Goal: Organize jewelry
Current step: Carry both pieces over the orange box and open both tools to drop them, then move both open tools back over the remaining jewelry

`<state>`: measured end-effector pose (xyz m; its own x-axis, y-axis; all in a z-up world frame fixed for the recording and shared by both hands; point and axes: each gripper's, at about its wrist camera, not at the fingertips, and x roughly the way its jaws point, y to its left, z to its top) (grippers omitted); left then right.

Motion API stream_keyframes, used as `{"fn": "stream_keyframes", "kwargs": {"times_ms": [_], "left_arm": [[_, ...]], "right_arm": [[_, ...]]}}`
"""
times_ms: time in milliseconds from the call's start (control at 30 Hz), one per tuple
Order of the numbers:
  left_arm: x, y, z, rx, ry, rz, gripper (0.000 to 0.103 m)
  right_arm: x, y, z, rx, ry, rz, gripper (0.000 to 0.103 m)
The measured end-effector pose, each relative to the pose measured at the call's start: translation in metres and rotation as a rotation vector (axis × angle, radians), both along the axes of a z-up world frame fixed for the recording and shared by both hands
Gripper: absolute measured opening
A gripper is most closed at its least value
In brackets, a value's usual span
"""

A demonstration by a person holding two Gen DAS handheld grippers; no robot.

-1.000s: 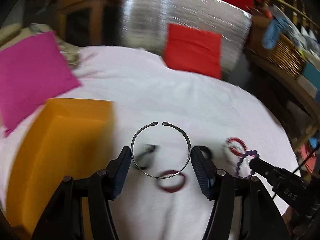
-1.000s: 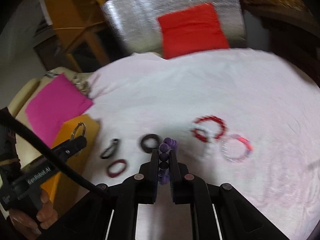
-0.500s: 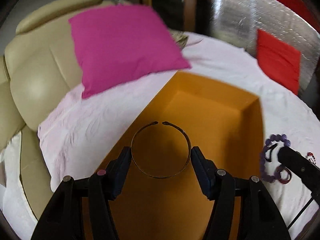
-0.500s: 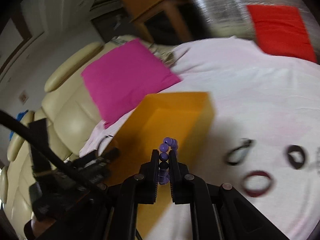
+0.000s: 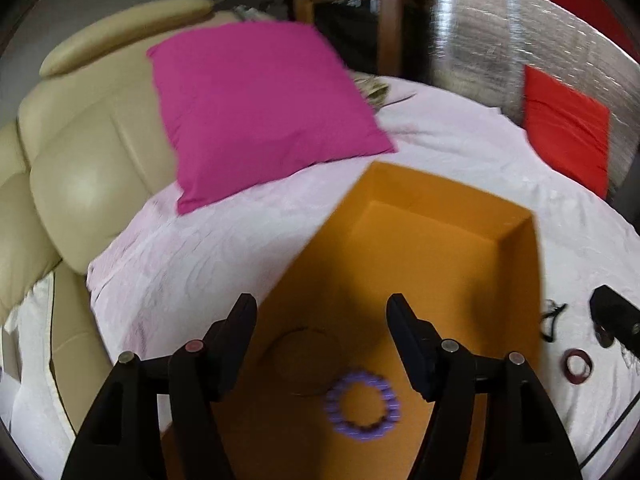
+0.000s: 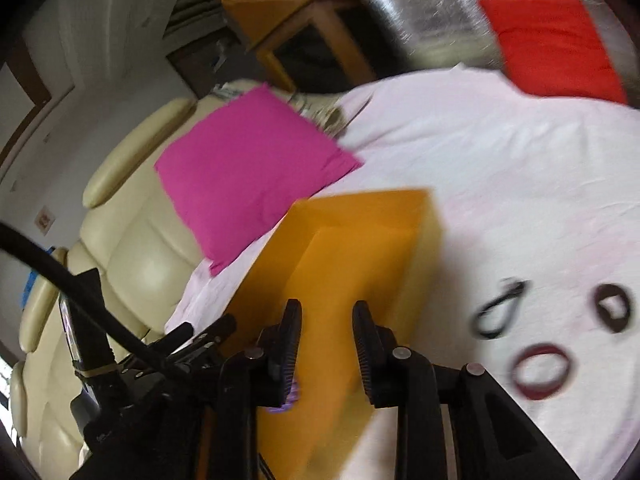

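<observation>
My left gripper [image 5: 322,320] hangs over the open orange box [image 5: 436,248]; its jaws are opening with nothing between them. Below it in the box are a thin metal bangle [image 5: 306,360], blurred, and a purple bead bracelet [image 5: 362,404]. My right gripper [image 6: 326,328] is above the orange box [image 6: 360,260] too, its jaws opening and empty. The purple bracelet [image 6: 294,394] peeks out beside its left finger. On the white sheet [image 6: 500,168] to the right lie a black loop [image 6: 500,312], a dark ring [image 6: 612,308] and a maroon bangle [image 6: 540,370].
A pink cushion [image 5: 256,112] leans on a beige sofa [image 5: 80,152] behind the box. A red cushion [image 5: 564,124] rests against a silver foil panel [image 5: 496,28] at the far right. The right gripper's tip [image 5: 612,316] shows at the edge of the left wrist view.
Both grippers swung left from the sheet to above the orange box. The left let go of the metal bangle and the right let go of the purple bracelet; both now lie in the box.
</observation>
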<state>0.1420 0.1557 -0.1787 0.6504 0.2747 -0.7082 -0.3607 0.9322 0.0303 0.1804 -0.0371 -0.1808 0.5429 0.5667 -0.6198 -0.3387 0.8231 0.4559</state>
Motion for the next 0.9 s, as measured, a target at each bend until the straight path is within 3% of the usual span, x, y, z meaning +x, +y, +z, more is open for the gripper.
{"fn": "stream_keyframes", "kwargs": {"times_ms": [300, 433, 567, 900], "left_arm": [[0.007, -0.086, 0.019, 0.026, -0.049, -0.199, 0.070], [0.010, -0.121, 0.014, 0.059, -0.035, -0.253, 0.071], [0.010, -0.155, 0.004, 0.090, 0.005, -0.323, 0.073], [0.012, -0.202, -0.016, 0.133, 0.085, -0.434, 0.074]], "right_arm": [[-0.037, -0.147, 0.026, -0.069, -0.040, -0.270, 0.029], [-0.061, -0.218, 0.027, -0.033, -0.033, -0.415, 0.029], [-0.074, -0.268, 0.017, 0.018, -0.015, -0.542, 0.041], [-0.068, -0.315, -0.009, 0.035, 0.159, -0.647, 0.041]]}}
